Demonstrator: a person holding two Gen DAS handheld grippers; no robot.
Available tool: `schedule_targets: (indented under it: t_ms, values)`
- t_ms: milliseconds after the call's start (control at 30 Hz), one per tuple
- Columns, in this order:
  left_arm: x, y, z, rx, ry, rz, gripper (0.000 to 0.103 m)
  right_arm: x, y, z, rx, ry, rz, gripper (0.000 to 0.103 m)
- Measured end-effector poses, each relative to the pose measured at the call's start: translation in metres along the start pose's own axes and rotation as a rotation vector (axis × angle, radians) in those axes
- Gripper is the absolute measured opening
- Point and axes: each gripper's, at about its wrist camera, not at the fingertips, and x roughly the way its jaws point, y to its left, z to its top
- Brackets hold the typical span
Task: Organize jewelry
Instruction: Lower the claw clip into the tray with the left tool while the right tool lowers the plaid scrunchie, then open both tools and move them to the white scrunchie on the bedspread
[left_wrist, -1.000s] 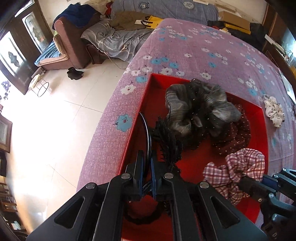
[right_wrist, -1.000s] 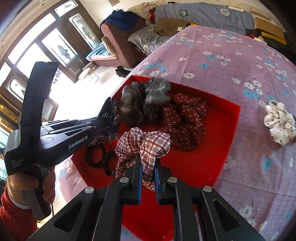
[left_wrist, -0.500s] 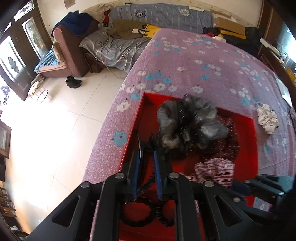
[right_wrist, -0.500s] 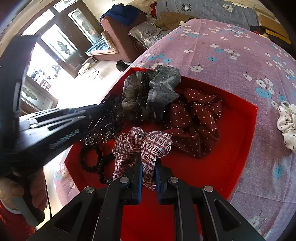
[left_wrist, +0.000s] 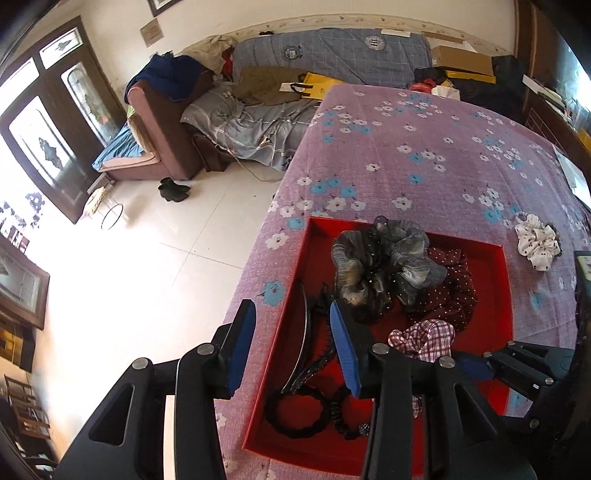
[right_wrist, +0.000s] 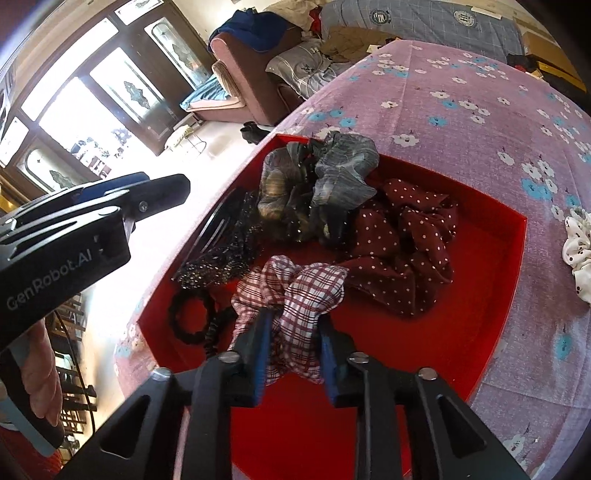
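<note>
You are working in a lived-in home, a bedroom or sitting room: ahead of your jaws a floral purple bedspread covers the bed, beyond it a clothes-strewn sofa stands on white floor tiles, with dark wooden glazed doors off to their left.

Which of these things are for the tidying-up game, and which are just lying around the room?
For the job:
red tray
grey scrunchie
dotted maroon scrunchie
plaid scrunchie, between the right gripper fingers
black headband
black hair ties
white scrunchie, not in the tray
left gripper, open

Just lying about:
sofa
grey bedding
cardboard box
</note>
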Motion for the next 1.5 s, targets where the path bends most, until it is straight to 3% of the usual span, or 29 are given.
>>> schedule_targets:
  t_ms: [767,1500]
  values:
    - [-0.04,0.009,-0.028,-0.077,0.014,0.072,0.041,-0.061,0.02,-0.026,-0.082,-0.095,0.026,0.045]
    - [-0.091,-0.076,-0.043,-0.022,-0.034,0.053,0.043,-0.138,-0.042,-0.079,0.012,-0.174,-0.004,0.05]
